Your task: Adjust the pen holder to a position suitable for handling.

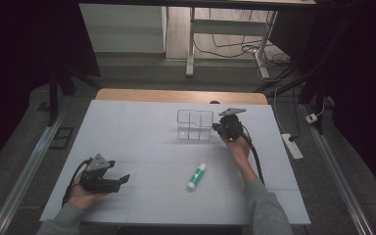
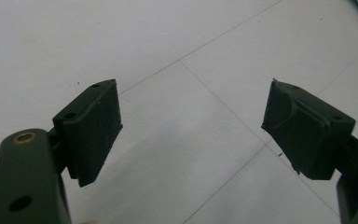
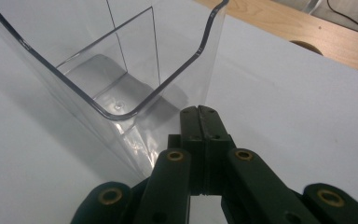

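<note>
**Inspector:** Currently, the right gripper [image 3: 199, 112] has its jaws pressed together with nothing between them, sitting just beside the corner wall of the clear organizer [image 3: 116, 93]. From above, that organizer [image 1: 195, 125] stands upright at the far middle of the white table [image 1: 142, 127], its compartments empty.

**Clerk:** And the other hand?

**Inspector:** The left gripper [image 1: 108, 180] rests low at the near left, jaws spread wide over bare table, holding nothing. A glue stick [image 1: 196, 176] lies on its side between the two hands, well apart from both.

**Clerk:** Which step, then?

**Inspector:** By judgement, the right hand is steadying or nudging the organizer; the stick is not yet picked up. The next move likely calls for one gripper to straddle the stick across its width, close, and carry it over a compartment.
</note>
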Motion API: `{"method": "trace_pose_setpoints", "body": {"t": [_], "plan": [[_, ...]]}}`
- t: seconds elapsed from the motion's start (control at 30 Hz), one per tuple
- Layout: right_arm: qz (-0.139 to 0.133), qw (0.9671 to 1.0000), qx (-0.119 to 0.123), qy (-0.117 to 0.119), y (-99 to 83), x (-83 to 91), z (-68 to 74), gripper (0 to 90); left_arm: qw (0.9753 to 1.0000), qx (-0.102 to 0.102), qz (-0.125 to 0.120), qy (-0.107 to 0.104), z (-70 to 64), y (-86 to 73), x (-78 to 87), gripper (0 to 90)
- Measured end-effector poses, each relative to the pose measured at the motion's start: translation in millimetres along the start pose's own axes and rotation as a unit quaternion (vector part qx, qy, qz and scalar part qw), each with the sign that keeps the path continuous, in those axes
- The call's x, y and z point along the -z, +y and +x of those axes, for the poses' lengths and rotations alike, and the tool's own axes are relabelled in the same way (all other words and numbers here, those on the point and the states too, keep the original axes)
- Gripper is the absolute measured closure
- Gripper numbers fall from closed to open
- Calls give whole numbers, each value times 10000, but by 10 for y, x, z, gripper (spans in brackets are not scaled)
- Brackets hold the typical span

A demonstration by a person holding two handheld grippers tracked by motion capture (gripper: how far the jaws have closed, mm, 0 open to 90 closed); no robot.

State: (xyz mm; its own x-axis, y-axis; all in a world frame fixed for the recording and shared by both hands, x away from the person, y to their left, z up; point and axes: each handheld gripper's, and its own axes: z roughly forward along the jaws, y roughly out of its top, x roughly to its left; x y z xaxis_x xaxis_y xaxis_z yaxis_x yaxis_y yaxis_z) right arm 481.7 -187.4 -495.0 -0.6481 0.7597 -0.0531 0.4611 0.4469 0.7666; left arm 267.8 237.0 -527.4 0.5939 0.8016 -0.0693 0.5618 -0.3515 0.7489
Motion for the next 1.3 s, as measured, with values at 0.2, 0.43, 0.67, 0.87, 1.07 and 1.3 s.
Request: {"method": "trace_pose_setpoints", "body": {"t": [0.2, 0.43, 0.67, 0.87, 1.07, 1.3], "plan": [[-9, 10000, 47, 23, 39, -56, 102, 893, 10000, -9, 11, 19, -5, -4, 3, 187], [-115, 9999, -2, 67, 80, -144, 212, 892, 10000, -1, 25, 23, -1, -11, 2, 187], [-133, 9998, 50, 136, 133, -210, 308, 892, 10000, 20, 48, 39, 3, -18, -8, 187], [-143, 9995, 101, 246, 157, -255, 379, 892, 9999, 15, 77, 86, -1, -15, -13, 187], [-188, 9993, 52, 322, 159, -230, 364, 887, 9999, 22, 64, 92, -7, -16, -7, 187], [-197, 9993, 57, 321, 145, -92, 326, 892, 10000, 15, 37, 68, 4, -21, 5, 187]]}}
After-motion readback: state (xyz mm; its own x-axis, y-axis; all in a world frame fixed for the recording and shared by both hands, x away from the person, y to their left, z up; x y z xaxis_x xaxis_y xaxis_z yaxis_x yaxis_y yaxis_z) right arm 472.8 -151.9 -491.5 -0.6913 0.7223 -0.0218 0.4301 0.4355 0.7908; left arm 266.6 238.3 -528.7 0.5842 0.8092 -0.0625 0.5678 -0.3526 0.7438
